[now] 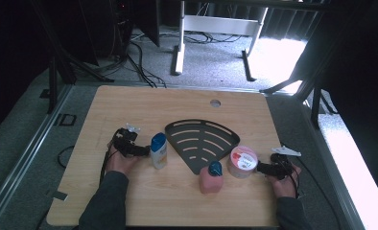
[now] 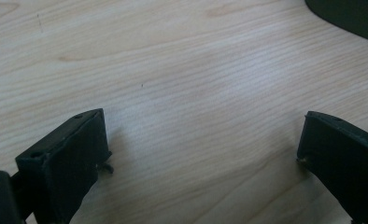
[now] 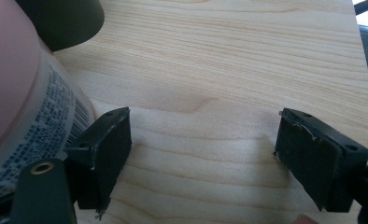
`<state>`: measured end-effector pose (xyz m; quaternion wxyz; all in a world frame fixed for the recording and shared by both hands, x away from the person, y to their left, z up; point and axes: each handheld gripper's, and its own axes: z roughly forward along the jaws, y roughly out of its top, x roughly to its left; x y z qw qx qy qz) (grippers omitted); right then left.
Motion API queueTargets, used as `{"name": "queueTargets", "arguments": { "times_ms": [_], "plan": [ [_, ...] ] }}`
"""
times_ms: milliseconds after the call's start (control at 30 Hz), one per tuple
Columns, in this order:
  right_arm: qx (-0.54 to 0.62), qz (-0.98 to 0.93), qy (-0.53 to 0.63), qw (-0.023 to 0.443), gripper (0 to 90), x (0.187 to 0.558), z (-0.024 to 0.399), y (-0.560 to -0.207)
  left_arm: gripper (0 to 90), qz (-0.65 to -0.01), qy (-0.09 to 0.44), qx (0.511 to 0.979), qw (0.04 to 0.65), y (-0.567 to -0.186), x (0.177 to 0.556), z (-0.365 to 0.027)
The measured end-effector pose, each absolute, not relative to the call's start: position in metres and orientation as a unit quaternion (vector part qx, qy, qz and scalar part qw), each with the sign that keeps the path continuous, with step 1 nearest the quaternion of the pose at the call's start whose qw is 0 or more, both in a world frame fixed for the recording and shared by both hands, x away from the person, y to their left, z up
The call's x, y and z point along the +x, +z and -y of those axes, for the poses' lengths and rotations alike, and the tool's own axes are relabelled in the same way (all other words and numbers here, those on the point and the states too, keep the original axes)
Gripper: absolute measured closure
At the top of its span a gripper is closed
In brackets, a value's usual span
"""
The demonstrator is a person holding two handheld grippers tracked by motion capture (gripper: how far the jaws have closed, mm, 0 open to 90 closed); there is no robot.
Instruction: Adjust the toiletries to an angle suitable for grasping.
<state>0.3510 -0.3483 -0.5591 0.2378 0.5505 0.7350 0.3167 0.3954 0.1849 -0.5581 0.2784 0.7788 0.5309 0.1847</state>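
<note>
High view showed the left gripper (image 1: 141, 150) beside a white, blue-capped bottle (image 1: 159, 150) and the right gripper (image 1: 263, 167) beside a pink-lidded tub (image 1: 242, 161) on the table (image 1: 129, 103). Both gaped wide, holding nothing. Likely an approach; closing onto each item seemed next.

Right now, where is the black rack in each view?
High view: black rack at the table's centre.
Left gripper view: rack in the top right corner.
Right gripper view: rack top left, beyond the pink tub.
Shared landmark: wooden table.
</note>
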Motion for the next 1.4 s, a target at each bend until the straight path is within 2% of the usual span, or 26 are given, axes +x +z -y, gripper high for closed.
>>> {"name": "queueTargets", "arguments": {
  "times_ms": [67, 100, 133, 167, 333, 367, 400, 467, 667, 867, 1133, 1300, 1400],
  "plan": [
    [0.55, -0.735, 0.317, 0.238, 18.0, 0.351, 0.348, -0.559, 3.7, -0.531, 0.185, 0.778, 0.279, -0.557, 0.395, -0.186],
    [0.55, -0.735, 0.317, 0.238, 18.0, 0.351, 0.348, -0.559, 12.1, -0.529, 0.184, 0.779, 0.281, -0.556, 0.395, -0.188],
    [0.55, -0.735, 0.317, 0.238, 18.0, 0.351, 0.348, -0.559, 12.1, -0.529, 0.183, 0.78, 0.28, -0.554, 0.394, -0.19],
    [0.55, -0.735, 0.317, 0.237, 18.0, 0.351, 0.348, -0.559, 16.0, -0.527, 0.179, 0.782, 0.281, -0.554, 0.394, -0.191],
    [0.549, -0.736, 0.317, 0.237, 18.0, 0.351, 0.348, -0.559, 16.2, -0.506, 0.166, 0.8, 0.276, -0.552, 0.391, -0.195],
    [0.549, -0.736, 0.318, 0.237, 18.0, 0.351, 0.348, -0.559, 22.2, -0.504, 0.166, 0.802, 0.275, -0.551, 0.389, -0.195],
    [0.549, -0.736, 0.318, 0.237, 18.0, 0.351, 0.348, -0.559, 22.2, -0.503, 0.165, 0.802, 0.275, -0.549, 0.388, -0.197],
    [0.549, -0.736, 0.318, 0.237, 18.0, 0.351, 0.348, -0.559, 37.1, -0.507, 0.163, 0.801, 0.274, -0.547, 0.387, -0.201],
    [0.547, -0.737, 0.318, 0.236, 17.9, 0.351, 0.349, -0.559, 38.6, -0.486, 0.162, 0.812, 0.281, -0.54, 0.381, -0.197],
    [0.547, -0.738, 0.318, 0.236, 17.9, 0.351, 0.349, -0.559, 44.3, -0.468, 0.17, 0.815, 0.296, -0.528, 0.37, -0.187],
    [0.546, -0.738, 0.319, 0.236, 18.0, 0.351, 0.349, -0.559, 67.7, -0.448, 0.177, 0.822, 0.303, -0.519, 0.358, -0.183],
    [0.545, -0.739, 0.319, 0.236, 17.9, 0.351, 0.349, -0.559, 86.8, -0.442, 0.173, 0.822, 0.314, -0.519, 0.35, -0.186],
    [0.545, -0.739, 0.319, 0.235, 18.0, 0.351, 0.349, -0.559, 89.4, -0.439, 0.179, 0.818, 0.324, -0.516, 0.345, -0.187]
  ]
}}
